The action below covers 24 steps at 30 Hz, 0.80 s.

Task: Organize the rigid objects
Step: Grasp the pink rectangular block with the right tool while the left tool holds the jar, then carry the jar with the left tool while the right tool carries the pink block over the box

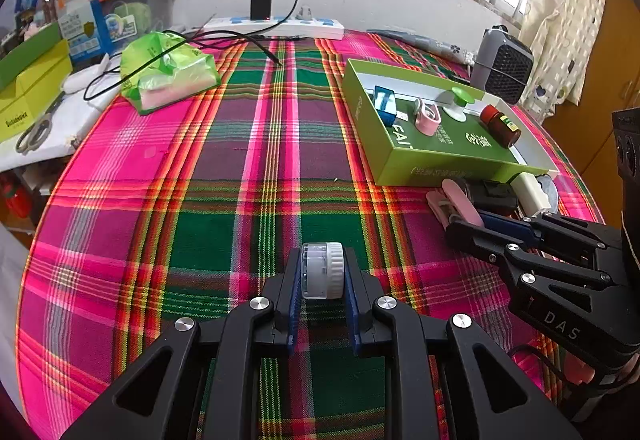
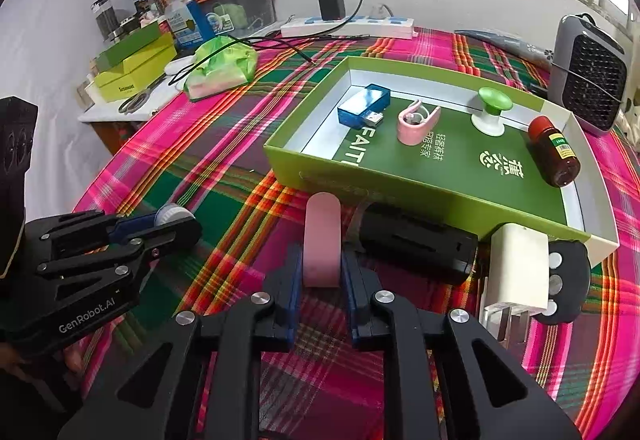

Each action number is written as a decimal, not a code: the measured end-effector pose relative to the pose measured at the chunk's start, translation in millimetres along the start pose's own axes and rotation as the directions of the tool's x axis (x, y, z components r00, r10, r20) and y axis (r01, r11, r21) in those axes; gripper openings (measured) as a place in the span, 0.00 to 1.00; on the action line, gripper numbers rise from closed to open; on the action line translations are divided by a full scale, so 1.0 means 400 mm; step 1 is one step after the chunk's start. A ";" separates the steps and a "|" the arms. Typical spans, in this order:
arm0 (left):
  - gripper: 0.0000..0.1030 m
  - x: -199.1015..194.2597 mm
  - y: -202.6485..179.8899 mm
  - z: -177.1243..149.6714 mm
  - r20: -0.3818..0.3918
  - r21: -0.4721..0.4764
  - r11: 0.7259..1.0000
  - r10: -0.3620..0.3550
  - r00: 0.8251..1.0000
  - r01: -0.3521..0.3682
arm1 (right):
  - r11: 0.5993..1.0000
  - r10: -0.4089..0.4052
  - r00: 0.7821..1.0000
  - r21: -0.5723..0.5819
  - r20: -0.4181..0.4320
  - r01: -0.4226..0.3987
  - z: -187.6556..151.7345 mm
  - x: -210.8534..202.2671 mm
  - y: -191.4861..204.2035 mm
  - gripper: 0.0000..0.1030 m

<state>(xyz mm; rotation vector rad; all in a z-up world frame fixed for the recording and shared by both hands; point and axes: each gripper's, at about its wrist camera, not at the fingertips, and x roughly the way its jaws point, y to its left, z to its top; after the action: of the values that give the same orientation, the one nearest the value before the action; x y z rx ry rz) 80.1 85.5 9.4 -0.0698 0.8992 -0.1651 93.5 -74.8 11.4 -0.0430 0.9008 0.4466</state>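
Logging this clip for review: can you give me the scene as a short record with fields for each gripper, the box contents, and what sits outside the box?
left gripper: shut on small clear jar with white cap
right gripper: shut on pink clip
green box: blue USB stick, pink cable clip, green-topped knob, brown bottle lying down
outside box, near front wall: black block, white charger, black remote
surface: plaid tablecloth

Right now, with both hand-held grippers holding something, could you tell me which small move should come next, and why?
Probably lift the right hand-held gripper, shut on the pink clip, forward into the green box. The box lies just beyond it, with open floor beside another pink clip.
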 end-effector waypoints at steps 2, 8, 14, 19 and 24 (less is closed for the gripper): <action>0.18 0.000 -0.001 0.000 0.000 0.000 1.000 0.001 1.000 -0.001 | 1.000 -0.002 1.000 -0.003 0.001 0.002 -0.001 -0.001 -0.001 0.18; 0.18 0.000 0.000 0.000 0.000 0.000 1.000 0.001 1.000 -0.001 | 1.000 -0.001 1.000 -0.002 0.002 0.001 -0.002 0.000 0.000 0.18; 0.18 -0.002 0.000 -0.003 0.001 0.005 1.000 0.010 1.000 -0.010 | 1.000 0.013 1.000 -0.002 0.008 -0.013 -0.005 -0.008 0.001 0.18; 0.18 -0.012 -0.006 0.003 0.009 0.016 1.000 0.014 1.000 -0.014 | 1.000 0.031 0.999 0.002 0.030 -0.032 -0.006 -0.024 0.001 0.18; 0.18 -0.030 -0.011 0.009 0.022 0.025 1.000 0.018 1.000 -0.018 | 0.999 0.037 0.998 0.006 0.041 -0.038 -0.002 -0.036 0.000 0.18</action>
<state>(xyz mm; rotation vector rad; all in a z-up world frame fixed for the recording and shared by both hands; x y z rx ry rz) 75.1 83.3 21.6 -0.0398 0.8754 -0.1588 85.1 -80.2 21.9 -0.0112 0.8642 0.4779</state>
